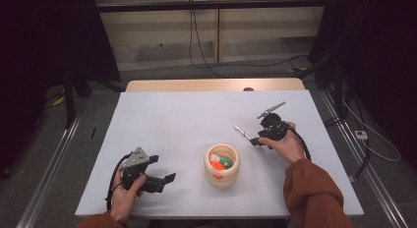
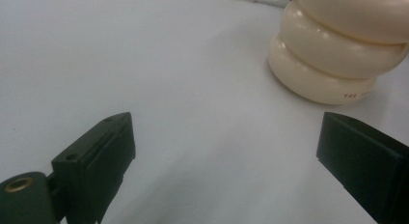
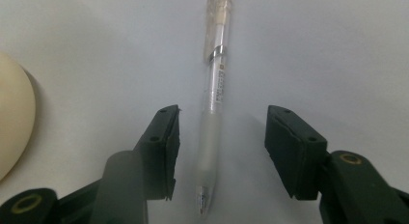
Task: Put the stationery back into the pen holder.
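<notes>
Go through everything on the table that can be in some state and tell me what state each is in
Clear plastic pen: lying flat on the table, between the open jaws, not gripped.
Cream ribbed round holder: upright, holding orange and green items.
Right hand-held gripper: open, jaws either side of the pen.
Left hand-held gripper: open, nothing between its jaws.

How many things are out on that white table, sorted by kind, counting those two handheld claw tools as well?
Handheld grippers: 2, the left gripper and the right gripper
Clear pens: 1, the pen lying between the right gripper's jaws
Cream ringed pots: 1, the pot
Coloured items inside the pot: at least 2, one orange, one green; what they are I cannot tell
Total: 6
</notes>
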`<state>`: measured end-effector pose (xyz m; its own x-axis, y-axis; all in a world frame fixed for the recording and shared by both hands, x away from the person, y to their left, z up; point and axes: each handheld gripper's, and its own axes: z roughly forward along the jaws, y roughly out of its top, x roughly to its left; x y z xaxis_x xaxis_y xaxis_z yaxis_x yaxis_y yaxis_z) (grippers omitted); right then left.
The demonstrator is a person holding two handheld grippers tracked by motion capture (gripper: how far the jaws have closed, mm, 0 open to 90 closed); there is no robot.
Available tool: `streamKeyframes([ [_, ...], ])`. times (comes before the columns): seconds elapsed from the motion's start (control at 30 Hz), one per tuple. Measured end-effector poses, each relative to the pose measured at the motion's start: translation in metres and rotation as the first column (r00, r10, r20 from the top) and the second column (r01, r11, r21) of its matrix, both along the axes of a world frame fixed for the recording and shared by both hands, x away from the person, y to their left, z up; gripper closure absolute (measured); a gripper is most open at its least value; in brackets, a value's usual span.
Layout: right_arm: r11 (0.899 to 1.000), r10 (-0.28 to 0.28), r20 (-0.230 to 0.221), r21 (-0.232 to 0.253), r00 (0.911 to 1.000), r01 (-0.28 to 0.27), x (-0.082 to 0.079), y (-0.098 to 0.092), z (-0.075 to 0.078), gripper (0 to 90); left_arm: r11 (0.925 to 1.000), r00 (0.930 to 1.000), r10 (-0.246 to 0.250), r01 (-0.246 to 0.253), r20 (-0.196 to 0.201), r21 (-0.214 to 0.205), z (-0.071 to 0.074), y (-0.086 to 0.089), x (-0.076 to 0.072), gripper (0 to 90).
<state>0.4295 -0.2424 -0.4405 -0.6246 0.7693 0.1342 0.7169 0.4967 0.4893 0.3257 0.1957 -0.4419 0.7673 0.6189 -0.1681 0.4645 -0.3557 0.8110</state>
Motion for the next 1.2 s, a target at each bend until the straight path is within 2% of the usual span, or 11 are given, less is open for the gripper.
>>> streamKeyframes([
  [0.27, 0.998, 0.019, -0.017, -0.055, 0.9997, -0.02, 0.004, 0.005, -0.002, 56.4, 1.0, 1.0, -0.001, 0.001, -0.001, 0.002, 0.0, 0.0, 0.0, 6.3],
  [0.6, 0.991, 0.057, -0.031, -0.123, 0.9979, -0.061, 0.0, 0.014, -0.004, 64.5, 1.0, 1.0, 0.0, 0.0, -0.004, -0.001, 0.0, 0.0, 0.0, 6.3],
  [0.73, 0.988, 0.06, -0.047, -0.137, 0.9971, -0.066, -0.002, 0.015, -0.002, 70.9, 1.0, 1.0, 0.003, -0.003, -0.005, -0.001, 0.0, 0.0, 0.0, 6.3],
  [1.07, 0.983, 0.046, -0.103, -0.173, 0.9936, -0.063, 0.004, 0.021, 0.0, 78.0, 1.0, 1.0, -0.001, 0.001, -0.008, 0.002, 0.0, -0.001, -0.001, 6.3],
  [1.2, 0.982, 0.049, -0.107, -0.175, 0.993, -0.068, 0.005, 0.022, 0.0, 80.3, 1.0, 1.0, -0.002, 0.002, -0.009, 0.002, 0.0, -0.001, 0.0, 6.3],
])
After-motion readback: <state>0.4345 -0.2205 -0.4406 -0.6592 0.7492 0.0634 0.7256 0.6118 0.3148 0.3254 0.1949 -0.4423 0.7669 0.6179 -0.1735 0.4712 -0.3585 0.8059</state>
